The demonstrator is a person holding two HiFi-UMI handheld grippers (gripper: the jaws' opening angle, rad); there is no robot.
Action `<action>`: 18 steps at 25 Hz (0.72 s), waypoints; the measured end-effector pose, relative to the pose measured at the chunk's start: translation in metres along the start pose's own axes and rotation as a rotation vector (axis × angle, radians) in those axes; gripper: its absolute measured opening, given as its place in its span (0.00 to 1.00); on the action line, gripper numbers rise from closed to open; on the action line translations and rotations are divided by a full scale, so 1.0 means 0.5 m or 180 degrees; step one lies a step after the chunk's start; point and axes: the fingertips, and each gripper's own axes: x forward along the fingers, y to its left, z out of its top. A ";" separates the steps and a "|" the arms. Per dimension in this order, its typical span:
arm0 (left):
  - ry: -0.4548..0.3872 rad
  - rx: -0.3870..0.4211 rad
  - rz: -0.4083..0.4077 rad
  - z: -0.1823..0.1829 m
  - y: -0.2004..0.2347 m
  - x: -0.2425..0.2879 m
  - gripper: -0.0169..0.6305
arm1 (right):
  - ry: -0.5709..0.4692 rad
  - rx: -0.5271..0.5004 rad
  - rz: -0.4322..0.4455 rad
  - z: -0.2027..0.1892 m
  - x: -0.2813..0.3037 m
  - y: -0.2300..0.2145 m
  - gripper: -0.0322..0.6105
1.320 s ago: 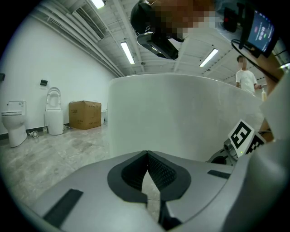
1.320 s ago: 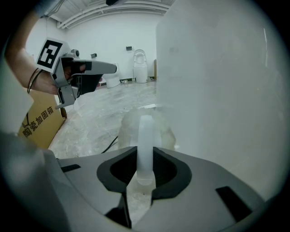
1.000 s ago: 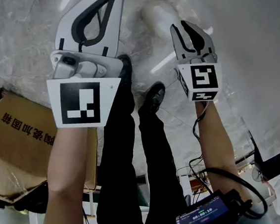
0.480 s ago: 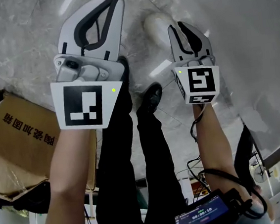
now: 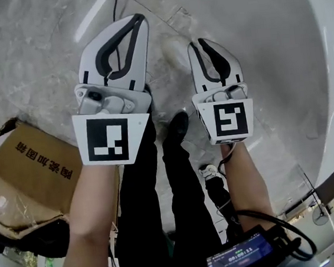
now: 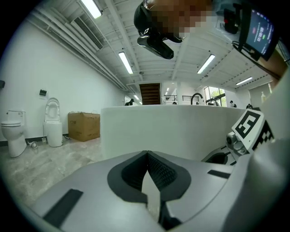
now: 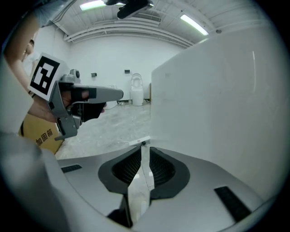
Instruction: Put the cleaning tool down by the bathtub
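Observation:
My left gripper (image 5: 136,19) and right gripper (image 5: 200,42) are held out side by side over the marble floor, both shut with nothing between the jaws. The white bathtub (image 5: 326,54) curves down the right edge of the head view. In the left gripper view my left gripper (image 6: 147,154) points at the tub's wall (image 6: 172,131). From the right gripper view, my right gripper (image 7: 144,147) sits close to the tub's side (image 7: 217,99). A small white bar (image 7: 139,142) lies on the floor at the tub's foot; I cannot tell what it is.
A brown cardboard box (image 5: 29,174) lies on the floor to the left. The person's black shoes (image 5: 178,126) stand under the grippers, and a handheld screen (image 5: 239,255) with a cable hangs at the right forearm. Toilets (image 6: 11,131) and another box (image 6: 84,126) line the far wall.
Both grippers have dropped lower in the head view and the right one has come nearer the left. The view has swung so the tub's white rim now fills the right edge.

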 end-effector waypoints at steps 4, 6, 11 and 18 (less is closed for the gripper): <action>-0.0084 -0.0028 0.0052 0.096 -0.013 -0.016 0.05 | -0.0440 0.0027 -0.0042 0.129 -0.058 -0.006 0.12; -0.0153 -0.0008 0.0075 0.151 -0.019 -0.021 0.05 | -0.0580 0.0052 -0.0068 0.191 -0.090 -0.010 0.09; -0.0325 0.0082 0.0134 0.306 -0.031 -0.041 0.05 | -0.0869 0.0043 -0.0128 0.347 -0.174 -0.032 0.07; -0.0620 0.0163 0.0227 0.550 -0.053 -0.090 0.05 | -0.1185 0.0031 -0.0215 0.557 -0.322 -0.053 0.07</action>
